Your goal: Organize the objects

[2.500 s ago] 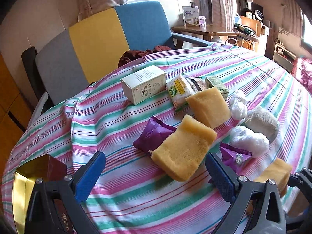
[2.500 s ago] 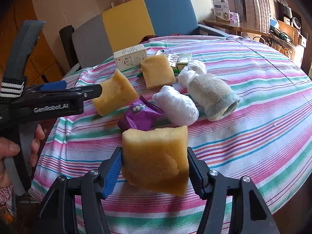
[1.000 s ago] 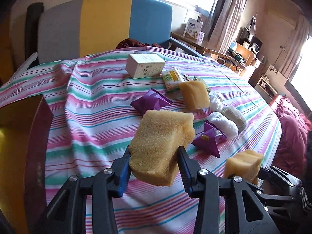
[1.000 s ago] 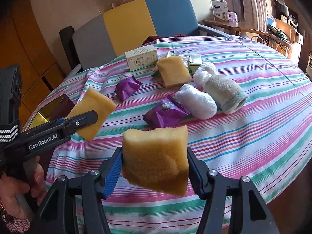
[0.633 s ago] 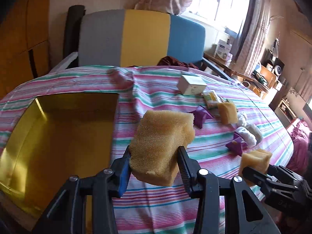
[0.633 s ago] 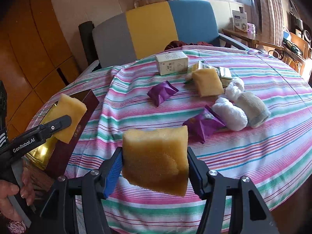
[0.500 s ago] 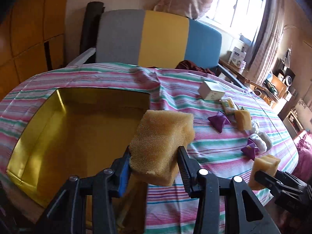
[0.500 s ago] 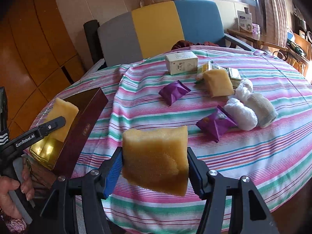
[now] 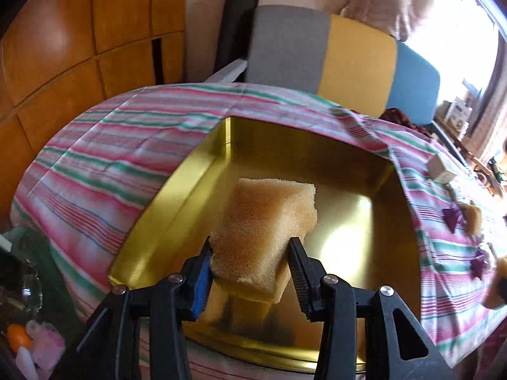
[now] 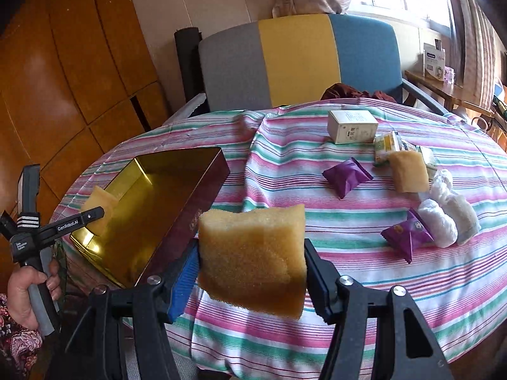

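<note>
My left gripper (image 9: 250,272) is shut on a yellow sponge (image 9: 266,224) and holds it over the open gold-lined box (image 9: 364,237), near its front left part. In the right wrist view the same sponge (image 10: 99,205) hangs above the box's near-left corner (image 10: 152,202). My right gripper (image 10: 252,275) is shut on a second yellow sponge (image 10: 253,253), held in the air just right of the box's dark red side wall. A third sponge (image 10: 408,171) lies on the striped tablecloth (image 10: 285,171).
On the cloth lie two purple packets (image 10: 347,175) (image 10: 407,234), a white carton (image 10: 351,126), a yellow-green packet (image 10: 385,145), white wrapped bundles (image 10: 439,221) and a rolled sock (image 10: 465,212). A grey, yellow and blue chair (image 10: 298,60) stands behind the table. Wooden cabinets (image 10: 63,72) are at the left.
My left gripper has carried its sponge left, from above the cloth to above the inside of the box. My right gripper has followed leftward with its sponge, toward the box's side.
</note>
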`<state>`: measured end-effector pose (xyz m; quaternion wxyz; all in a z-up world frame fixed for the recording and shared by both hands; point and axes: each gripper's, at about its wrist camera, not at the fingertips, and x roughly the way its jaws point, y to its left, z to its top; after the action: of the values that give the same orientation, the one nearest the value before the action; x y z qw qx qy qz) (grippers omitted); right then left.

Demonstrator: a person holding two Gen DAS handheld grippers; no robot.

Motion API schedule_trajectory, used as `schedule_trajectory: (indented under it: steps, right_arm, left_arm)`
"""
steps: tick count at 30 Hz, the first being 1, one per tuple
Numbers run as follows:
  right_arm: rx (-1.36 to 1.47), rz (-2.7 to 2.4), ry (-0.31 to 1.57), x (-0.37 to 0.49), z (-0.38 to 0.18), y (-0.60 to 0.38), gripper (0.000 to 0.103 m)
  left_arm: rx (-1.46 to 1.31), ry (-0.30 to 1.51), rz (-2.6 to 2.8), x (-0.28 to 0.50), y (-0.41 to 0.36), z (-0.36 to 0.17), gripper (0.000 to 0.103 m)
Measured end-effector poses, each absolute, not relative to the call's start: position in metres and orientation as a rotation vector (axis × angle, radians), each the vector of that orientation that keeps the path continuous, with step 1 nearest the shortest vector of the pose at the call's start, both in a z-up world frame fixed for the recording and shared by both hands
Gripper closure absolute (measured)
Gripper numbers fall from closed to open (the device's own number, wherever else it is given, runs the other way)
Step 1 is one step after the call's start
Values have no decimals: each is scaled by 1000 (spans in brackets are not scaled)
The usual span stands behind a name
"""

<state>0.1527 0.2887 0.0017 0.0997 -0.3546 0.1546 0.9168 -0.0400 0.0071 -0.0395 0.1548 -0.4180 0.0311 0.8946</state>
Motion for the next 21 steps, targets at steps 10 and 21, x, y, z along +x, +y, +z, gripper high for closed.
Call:
schedule_trajectory:
  steps: [10, 21]
  right_arm:
    - [-1082, 2781, 418, 128, 11, 264, 41]
    - [-1180, 2874, 294, 90, 10, 220, 41]
  left_arm:
    - [-1224, 113, 2627, -52, -15, -51, 56]
    - [-1182, 16, 2750, -36, -36, -47, 29]
